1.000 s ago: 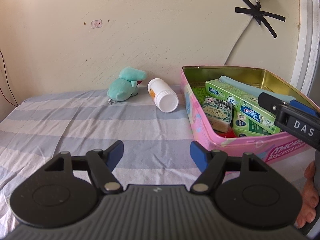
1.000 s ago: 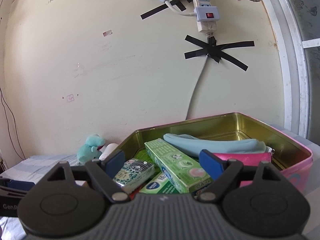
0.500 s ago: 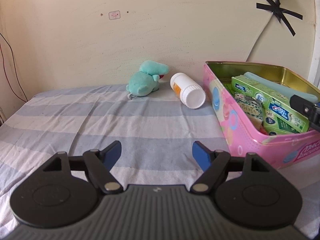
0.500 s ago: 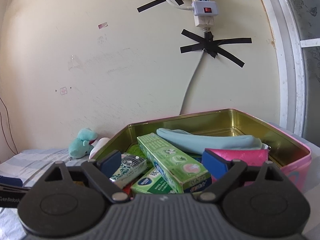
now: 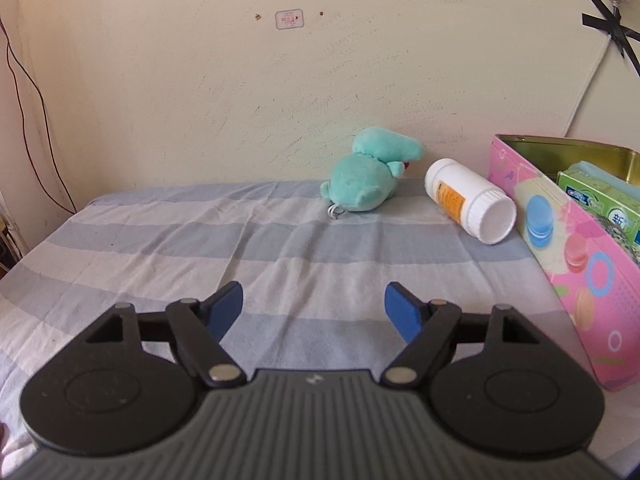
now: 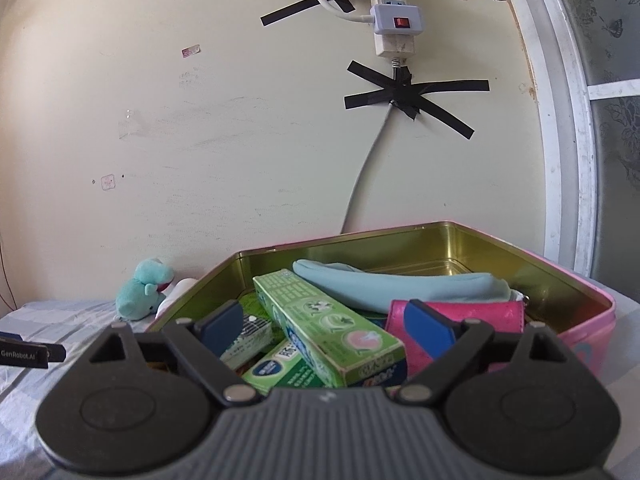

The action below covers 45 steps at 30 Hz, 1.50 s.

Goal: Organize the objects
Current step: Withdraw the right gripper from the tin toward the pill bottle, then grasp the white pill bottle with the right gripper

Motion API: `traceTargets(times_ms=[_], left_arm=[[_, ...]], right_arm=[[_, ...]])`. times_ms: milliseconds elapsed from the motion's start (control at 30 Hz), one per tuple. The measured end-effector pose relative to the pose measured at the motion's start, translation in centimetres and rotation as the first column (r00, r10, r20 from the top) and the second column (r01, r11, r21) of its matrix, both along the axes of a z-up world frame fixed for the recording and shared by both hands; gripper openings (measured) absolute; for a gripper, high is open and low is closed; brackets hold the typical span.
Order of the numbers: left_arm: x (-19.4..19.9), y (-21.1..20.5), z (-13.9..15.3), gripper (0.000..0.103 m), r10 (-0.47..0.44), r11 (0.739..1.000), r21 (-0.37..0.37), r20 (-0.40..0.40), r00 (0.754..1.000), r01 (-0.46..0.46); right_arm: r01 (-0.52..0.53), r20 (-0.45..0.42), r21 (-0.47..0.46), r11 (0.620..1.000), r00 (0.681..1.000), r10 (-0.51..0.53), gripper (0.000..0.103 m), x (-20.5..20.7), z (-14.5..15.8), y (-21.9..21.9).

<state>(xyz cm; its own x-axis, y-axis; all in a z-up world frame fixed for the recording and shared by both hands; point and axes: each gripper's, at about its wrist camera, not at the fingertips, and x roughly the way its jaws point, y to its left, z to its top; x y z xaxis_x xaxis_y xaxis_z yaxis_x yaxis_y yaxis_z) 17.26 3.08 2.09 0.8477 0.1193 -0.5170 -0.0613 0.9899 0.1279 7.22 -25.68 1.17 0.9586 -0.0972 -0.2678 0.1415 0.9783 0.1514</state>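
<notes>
The left gripper (image 5: 314, 307) is hanging low in the centre of its frame with its blue-padded jaws apart, having just been opening, and only the blue-and-white striped bedsheet (image 5: 160, 248) is showing between them. Above the gap, toward the middle of the frame, a teal plush toy with a metal ring (image 5: 370, 178) is lying against the cream wall (image 5: 200, 92). Just to its right a white plastic bottle with an orange label (image 5: 470, 206) is lying on its side, its cap end pointing toward the pink biscuit tin with a gold inside (image 5: 568, 264) at the right edge; whether bottle and tin are touching is hard to tell.

The right gripper (image 6: 324, 322) is sitting at the bottom centre of its frame, jaws standing wide and having just been opening, gripping nothing. Beyond the pads, inside the tin, a long green toothpaste box (image 6: 332, 324) is lying diagonally over a second green box (image 6: 280, 372). A light blue fabric pouch (image 6: 400, 286) is lying behind it, with a bright pink wallet (image 6: 472, 320) to the right. On the wall in the upper centre, a white power strip (image 6: 394, 12) is hanging above crossed strips of black tape (image 6: 412, 96).
</notes>
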Motion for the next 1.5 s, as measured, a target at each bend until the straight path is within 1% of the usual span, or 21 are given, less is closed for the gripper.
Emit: traceTargets(times_ms=[233,300,400,500,567,633,700,733,800,867,933,1000,1067,1133,1167,1267,1300,1333,1433,1467,1500], left_arm=[[0.4,1.8,-0.9,0.080,0.020,0.998,-0.061,-0.016,1.000,-0.021],[0.5,2.5,-0.8,0.080,0.032,0.997,-0.075,-0.011,0.999,-0.033],[0.9,3.9,-1.0,0.080,0.062,0.991,-0.118,-0.025,0.998,-0.065],[1.3,5.5,-1.2,0.080,0.107,0.978,-0.175,-0.059,0.992,-0.116],[1.4,6.5,-1.2,0.080,0.129,0.968,-0.207,-0.075,0.989,-0.142],[1.5,7.1,-1.2,0.080,0.141,0.961,-0.226,-0.084,0.987,-0.156],[1.6,7.5,-1.2,0.080,0.147,0.956,-0.243,-0.091,0.985,-0.165],[1.7,7.7,-1.1,0.080,0.146,0.953,-0.252,-0.095,0.985,-0.166],[1.8,8.0,-1.1,0.080,0.145,0.948,-0.271,-0.101,0.984,-0.168],[1.9,8.3,-1.0,0.080,0.144,0.941,-0.291,-0.109,0.984,-0.170],[1.9,8.5,-0.9,0.080,0.140,0.935,-0.311,-0.115,0.984,-0.169],[2.0,8.7,-0.7,0.080,0.138,0.930,-0.326,-0.116,0.984,-0.169],[2.1,9.0,-0.6,0.080,0.135,0.923,-0.346,-0.116,0.984,-0.167],[2.1,9.4,-0.4,0.080,0.130,0.914,-0.372,-0.117,0.985,-0.165],[2.1,9.5,-0.3,0.080,0.128,0.909,-0.383,-0.117,0.985,-0.164],[2.1,9.9,-0.2,0.080,0.129,0.899,-0.405,-0.117,0.985,-0.166],[2.1,9.9,-0.2,0.080,0.129,0.897,-0.410,-0.117,0.985,-0.166],[2.0,10.0,-0.2,0.080,0.126,0.896,-0.414,-0.117,0.985,-0.164],[2.1,10.1,-0.3,0.080,0.106,0.892,-0.428,-0.122,0.987,-0.149],[2.2,10.2,-0.3,0.080,0.084,0.886,-0.445,-0.130,0.988,-0.134],[2.3,10.2,-0.5,0.080,0.051,0.877,-0.467,-0.141,0.989,-0.112]], right_arm=[[0.055,0.080,-0.068,0.996,0.996,-0.050,0.088,-1.2,0.9,1.3],[0.032,0.101,-0.075,0.997,0.995,-0.025,0.088,-1.7,1.9,2.4],[-0.071,0.093,-0.113,0.991,0.992,0.082,0.088,-1.7,3.7,5.4],[-0.221,-0.005,-0.167,0.961,0.975,0.223,0.087,0.7,5.5,9.3],[-0.320,-0.137,-0.222,0.921,0.946,0.295,0.086,4.0,6.2,12.1],[-0.394,-0.269,-0.235,0.889,0.905,0.330,0.069,7.7,6.5,14.1],[-0.445,-0.402,-0.223,0.867,0.853,0.334,0.062,12.1,6.5,15.7],[-0.455,-0.446,-0.211,0.865,0.832,0.329,0.058,13.9,6.5,16.2],[-0.463,-0.518,-0.203,0.863,0.798,0.307,0.057,17.2,6.2,17.4],[-0.464,-0.565,-0.224,0.857,0.778,0.274,0.054,19.8,5.6,18.6],[-0.457,-0.621,-0.207,0.865,0.745,0.245,0.053,22.3,4.8,19.2],[-0.425,-0.658,-0.243,0.872,0.733,0.174,0.052,24.2,3.5,19.5],[-0.400,-0.691,-0.276,0.874,0.714,0.109,0.055,25.9,2.4,19.8],[-0.390,-0.716,-0.298,0.871,0.695,0.066,0.056,26.9,1.6,19.9],[-0.391,-0.729,-0.298,0.871,0.682,0.057,0.056,27.2,1.1,19.9],[-0.418,-0.745,-0.319,0.850,0.665,0.048,0.055,26.7,-0.4,19.9],[-0.416,-0.733,-0.313,0.854,0.677,0.061,0.053,26.2,-0.5,19.7],[-0.414,-0.729,-0.295,0.861,0.680,0.077,0.053,25.6,-0.4,19.5],[-0.452,-0.709,-0.213,0.866,0.682,0.181,0.052,22.1,0.3,19.2],[-0.472,-0.703,-0.185,0.862,0.677,0.219,0.052,20.6,0.4,19.2],[-0.506,-0.692,-0.157,0.848,0.669,0.271,0.052,18.3,0.6,19.4]])
